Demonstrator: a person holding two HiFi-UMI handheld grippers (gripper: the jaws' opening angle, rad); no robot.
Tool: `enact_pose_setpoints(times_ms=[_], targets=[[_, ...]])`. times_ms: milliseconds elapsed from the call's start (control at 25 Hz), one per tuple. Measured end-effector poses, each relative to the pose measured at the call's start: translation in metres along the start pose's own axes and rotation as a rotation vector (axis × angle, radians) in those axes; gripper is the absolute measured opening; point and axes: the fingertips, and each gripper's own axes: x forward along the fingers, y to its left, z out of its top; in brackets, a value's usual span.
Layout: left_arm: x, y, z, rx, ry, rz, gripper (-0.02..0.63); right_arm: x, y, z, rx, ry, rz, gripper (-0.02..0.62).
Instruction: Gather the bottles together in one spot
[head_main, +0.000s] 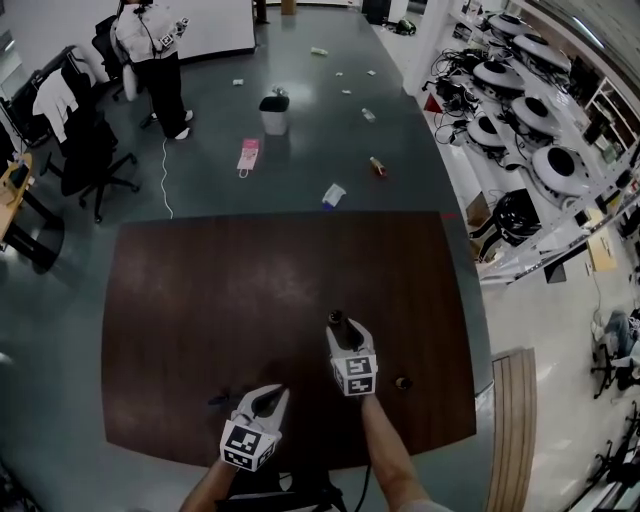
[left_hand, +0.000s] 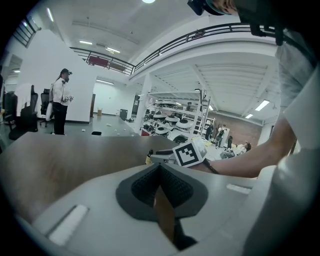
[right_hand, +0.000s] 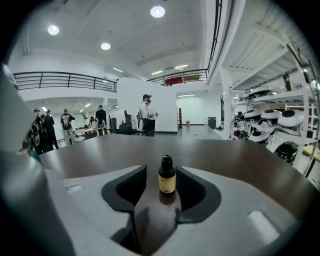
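1. Head view: the left gripper (head_main: 268, 398) sits low over the brown desk (head_main: 200, 300), near its front edge. The right gripper (head_main: 342, 330) lies further in, with a small dark bottle (head_main: 336, 318) at its tips.
2. Left gripper view: the left gripper (left_hand: 160, 172) has its fingers (left_hand: 145, 187) closed tip to tip, with nothing between them.
3. Right gripper view: the bottle (right_hand: 167, 176) stands upright on the desk (right_hand: 240, 160). The right gripper (right_hand: 162, 170) has its fingers (right_hand: 129, 189) spread apart on either side of it, clear of contact.

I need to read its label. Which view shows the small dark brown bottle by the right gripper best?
The right gripper view: the small dark brown bottle stands upright, whole, between the right gripper's open fingers. The head view shows only its dark top; the left gripper view, a tiny sliver.
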Motion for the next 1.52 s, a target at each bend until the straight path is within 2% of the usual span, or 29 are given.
enact_pose_setpoints(times_ms=[280,480,840,1160,1320,1520], targets=[[-0.001,0.0,0.002,-0.007,0.0,-0.007,0.0,0.023,-0.006,-0.014,0.023,0.048,-0.03,0.184],[-0.004,0.002,0.001,-0.012,0.006,-0.007,0.0,0.026,-0.006,-0.011,0.01,0.039,-0.049,0.181],[-0.004,0.005,-0.001,-0.014,0.006,-0.007,0.0,0.029,-0.015,-0.015,-0.003,0.038,-0.072,0.133],[-0.008,0.007,0.0,-0.001,0.009,-0.002,0.0,0.019,-0.014,-0.01,-0.007,0.024,-0.071,0.132],[-0.011,0.009,0.002,0.01,0.003,0.001,0.0,0.005,-0.012,0.002,-0.026,-0.013,-0.073,0.132],[-0.015,0.009,0.002,0.014,-0.004,0.015,0.0,-0.019,-0.008,-0.003,-0.042,-0.009,-0.068,0.132]])
